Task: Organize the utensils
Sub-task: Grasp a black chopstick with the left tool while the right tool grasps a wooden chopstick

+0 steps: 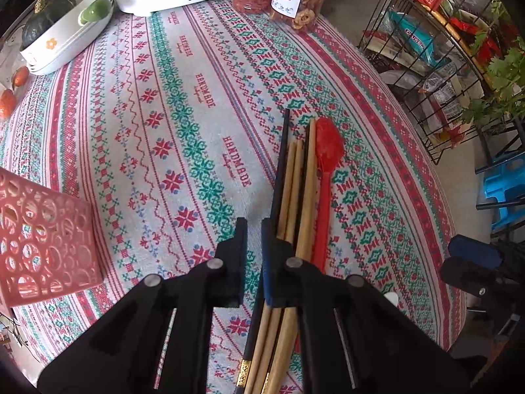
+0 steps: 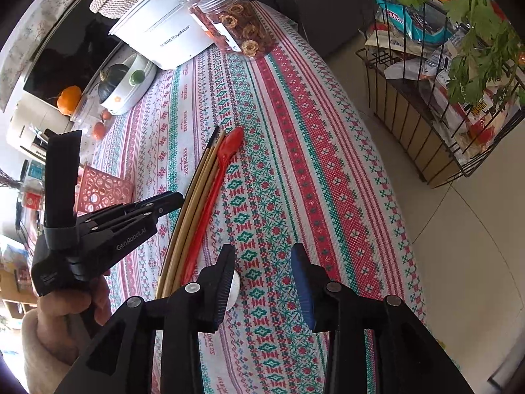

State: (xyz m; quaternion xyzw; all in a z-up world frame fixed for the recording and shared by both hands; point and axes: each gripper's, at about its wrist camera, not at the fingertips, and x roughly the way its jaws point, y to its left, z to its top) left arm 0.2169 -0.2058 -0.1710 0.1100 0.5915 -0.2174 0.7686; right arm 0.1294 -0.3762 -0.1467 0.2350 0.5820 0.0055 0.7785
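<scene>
Left wrist view showed the left gripper [image 1: 254,229] pointed steeply down at the tablecloth [image 1: 183,105], its jaws nearly closed with nothing between them; the chopsticks [image 1: 295,177] lay just beside its right finger, outside the gap. Those sticks were slim, straight rods, several of pale wood and at least one black with a gold-patterned end. Against their far side lay a red spoon [image 1: 326,164], glossy plastic by the look of it, with an oval bowl and a long flat handle. A pink basket [image 1: 42,229] of perforated plastic, its wall pierced with round holes, stood well apart to the left.

Right wrist view showed the right gripper [image 2: 264,279] partly open and empty above the cloth, ribbed pads facing each other. A small white object sat near its left finger; what it was could not be told.

Judged step: gathering the utensils for the basket, grasp not yet made. The next move would call for reopening the left jaws and centring them across the bundle. Smooth round rods may roll or splay under pressure.
</scene>
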